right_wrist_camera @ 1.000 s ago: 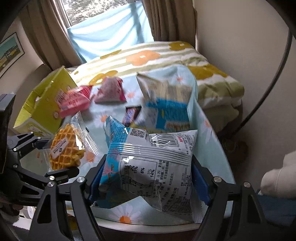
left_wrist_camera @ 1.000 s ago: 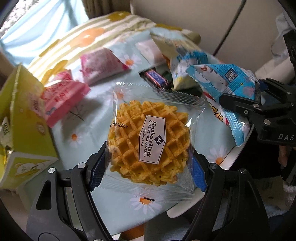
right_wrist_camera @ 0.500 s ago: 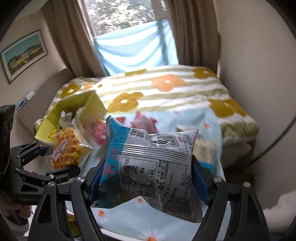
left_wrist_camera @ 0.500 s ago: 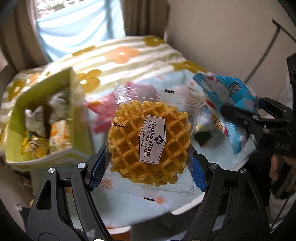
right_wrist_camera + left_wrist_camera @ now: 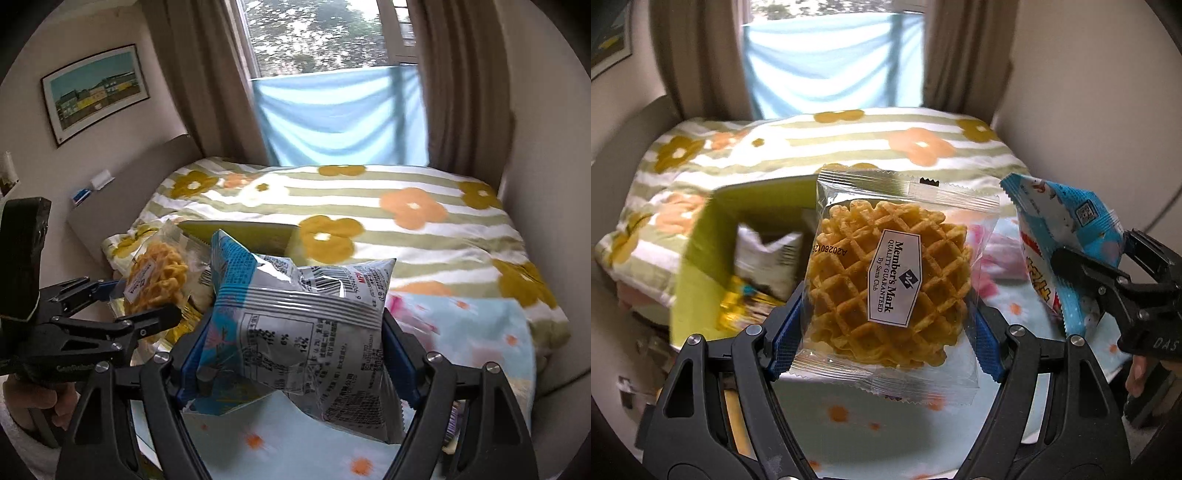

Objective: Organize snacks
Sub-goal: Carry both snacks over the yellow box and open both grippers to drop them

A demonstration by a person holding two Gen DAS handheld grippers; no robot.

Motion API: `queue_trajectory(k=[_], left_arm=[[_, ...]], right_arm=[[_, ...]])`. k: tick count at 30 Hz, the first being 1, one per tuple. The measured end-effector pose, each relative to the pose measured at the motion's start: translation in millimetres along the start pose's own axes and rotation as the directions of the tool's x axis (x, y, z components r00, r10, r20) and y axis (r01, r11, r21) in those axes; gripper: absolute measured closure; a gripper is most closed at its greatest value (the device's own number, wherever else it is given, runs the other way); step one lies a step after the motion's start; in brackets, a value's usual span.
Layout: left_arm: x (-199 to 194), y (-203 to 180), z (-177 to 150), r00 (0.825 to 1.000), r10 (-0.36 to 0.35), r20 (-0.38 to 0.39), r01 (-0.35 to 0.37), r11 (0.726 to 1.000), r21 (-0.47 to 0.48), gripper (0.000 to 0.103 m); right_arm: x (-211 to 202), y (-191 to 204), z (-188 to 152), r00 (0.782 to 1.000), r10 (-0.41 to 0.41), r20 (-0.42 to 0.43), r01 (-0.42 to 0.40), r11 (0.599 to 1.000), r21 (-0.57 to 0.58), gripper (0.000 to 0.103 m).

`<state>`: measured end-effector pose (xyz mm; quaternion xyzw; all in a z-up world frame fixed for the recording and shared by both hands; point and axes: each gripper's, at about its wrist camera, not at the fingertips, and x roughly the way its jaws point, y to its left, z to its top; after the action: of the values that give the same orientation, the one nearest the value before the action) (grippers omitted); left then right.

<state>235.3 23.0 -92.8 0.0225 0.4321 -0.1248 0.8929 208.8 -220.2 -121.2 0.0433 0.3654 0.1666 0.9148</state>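
Note:
My left gripper [image 5: 886,314] is shut on a clear-wrapped golden waffle [image 5: 886,284], held up in the air. Behind and left of it stands a yellow-green box [image 5: 698,266] with several snack packs inside. My right gripper [image 5: 291,339] is shut on a blue and silver snack bag [image 5: 295,325], also lifted. In the right wrist view the left gripper [image 5: 122,306] with its waffle [image 5: 159,280] hangs at the left, in front of the box's edge [image 5: 240,230]. In the left wrist view the right gripper [image 5: 1108,280] with the blue bag [image 5: 1060,236] is at the right.
A light blue flowered cloth [image 5: 894,428] covers the table below. Pink snack packs [image 5: 997,247] lie on it behind the waffle. Beyond is a bed with a striped flowered blanket [image 5: 388,206], a curtained window [image 5: 332,74] and walls on both sides. A hand [image 5: 33,402] holds the left gripper.
Both grippers have risen and swung left toward the yellow-green box, each keeping its snack. The view tilted up, so the bed and window now show behind.

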Motion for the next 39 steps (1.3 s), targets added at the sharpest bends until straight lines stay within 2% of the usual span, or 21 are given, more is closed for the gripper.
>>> queue_trajectory(k=[8, 12, 20, 24, 27, 29, 34, 39], left_arm=[[30, 109, 16, 0.997, 0.046, -0.060, -0.048, 0.998, -0.045, 0.028], [54, 147, 27, 0.994, 0.029, -0.102, -0.033, 0.999, -0.035, 0.028], [96, 165, 39, 0.987, -0.014, -0.158, 0.012, 1.000, -0.016, 0.028], [105, 165, 45, 0.988, -0.012, -0.156, 0.010, 1.000, -0.019, 0.028], [108, 167, 44, 0.988, -0.007, -0.157, 0.002, 1.000, -0.029, 0.019], [108, 165, 40, 0.986, -0.012, -0.164, 0.006, 0.999, -0.036, 0.000], [101, 165, 26, 0.985, 0.017, -0.171, -0.020, 1.000, -0.013, 0.000], [91, 172, 17, 0.987, 0.012, -0.159, -0.019, 0.999, -0.043, 0.000]], right_arm=[[80, 72, 33, 0.998, 0.056, -0.040, -0.056, 0.998, 0.004, 0.025], [110, 92, 40, 0.996, 0.051, -0.067, -0.049, 0.998, 0.031, 0.025], [141, 97, 38, 0.991, 0.013, -0.131, -0.004, 0.998, 0.065, 0.025], [149, 91, 40, 0.988, 0.003, -0.152, 0.009, 0.997, 0.079, 0.025], [152, 89, 42, 0.987, 0.000, -0.161, 0.012, 0.997, 0.078, 0.025], [153, 85, 41, 0.986, 0.000, -0.165, 0.014, 0.996, 0.085, 0.025], [155, 82, 40, 0.985, 0.004, -0.172, 0.013, 0.995, 0.097, 0.025], [154, 83, 36, 0.982, 0.001, -0.187, 0.016, 0.996, 0.090, 0.025]])
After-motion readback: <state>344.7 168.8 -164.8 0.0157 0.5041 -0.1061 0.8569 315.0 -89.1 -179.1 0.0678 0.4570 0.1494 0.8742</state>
